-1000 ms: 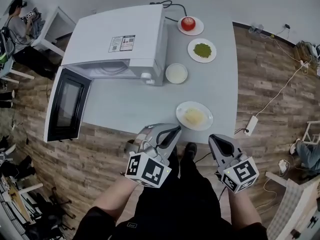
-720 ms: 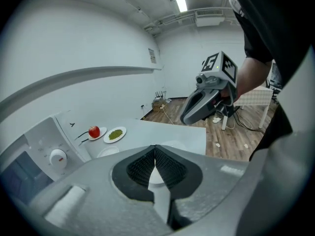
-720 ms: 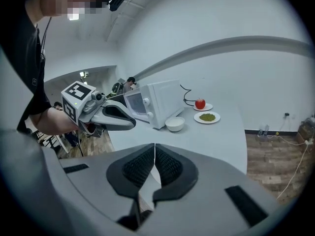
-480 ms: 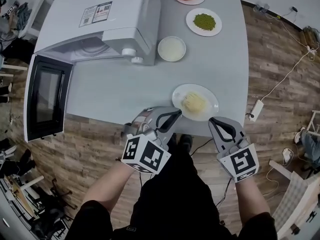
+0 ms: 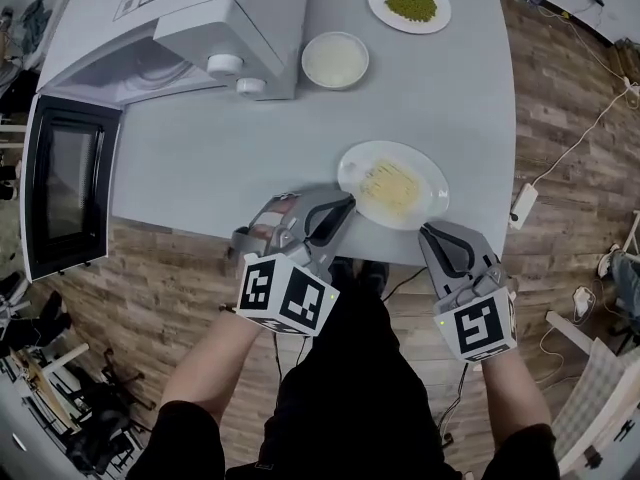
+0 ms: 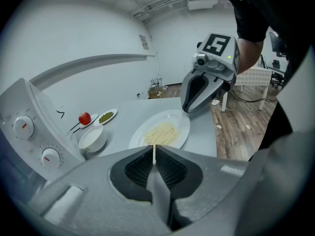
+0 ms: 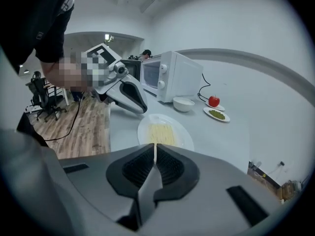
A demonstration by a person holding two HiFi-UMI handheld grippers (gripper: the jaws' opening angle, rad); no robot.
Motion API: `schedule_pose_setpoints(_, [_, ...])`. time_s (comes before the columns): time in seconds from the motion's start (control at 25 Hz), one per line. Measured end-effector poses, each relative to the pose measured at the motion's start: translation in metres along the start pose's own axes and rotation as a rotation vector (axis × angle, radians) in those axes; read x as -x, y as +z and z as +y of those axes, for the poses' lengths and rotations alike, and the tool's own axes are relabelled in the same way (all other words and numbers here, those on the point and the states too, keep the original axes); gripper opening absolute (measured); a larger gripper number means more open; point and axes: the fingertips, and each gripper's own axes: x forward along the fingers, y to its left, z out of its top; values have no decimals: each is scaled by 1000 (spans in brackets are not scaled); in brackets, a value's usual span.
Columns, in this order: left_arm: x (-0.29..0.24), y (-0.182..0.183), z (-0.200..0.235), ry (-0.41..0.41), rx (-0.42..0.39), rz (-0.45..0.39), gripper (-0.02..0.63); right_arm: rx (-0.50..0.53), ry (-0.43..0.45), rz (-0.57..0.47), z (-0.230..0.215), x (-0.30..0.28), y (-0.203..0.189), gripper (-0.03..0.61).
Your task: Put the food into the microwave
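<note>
Left gripper (image 5: 343,206) and right gripper (image 5: 430,234), jaws closed empty, flank the noodle plate (image 5: 430,182); bowl (image 5: 307,60) beside microwave (image 5: 230,18).

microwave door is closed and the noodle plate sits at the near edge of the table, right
Not quite. The microwave door is swung wide open, not closed; the head view shows it hanging out past the left end of the table. The noodle plate does sit at the table's near edge.
</note>
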Motion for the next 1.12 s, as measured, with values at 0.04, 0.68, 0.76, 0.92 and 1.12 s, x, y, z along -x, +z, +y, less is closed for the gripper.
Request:
schedule_pose_setpoints(0.04, [-1, -3, 3, -2, 15, 4, 9, 9, 1, 7, 1, -2, -3, 17])
schedule_pose_setpoints(0.68, [-8, -36, 37, -15, -48, 133, 11, 177, -37, 100, 6, -7, -21, 89])
schedule_pose_setpoints(0.76, [-12, -34, 46, -6, -42, 125, 11, 219, -54, 110, 5, -8, -22, 94])
schedule_pose_setpoints(0.92, [-22, -27, 63, -1, -61, 121, 11, 342, -97, 136, 3, -13, -25, 137])
schedule_pose_setpoints(1.12, [-37, -16, 78, 2, -55, 105, 11, 416, -126, 130, -2, -17, -22, 140])
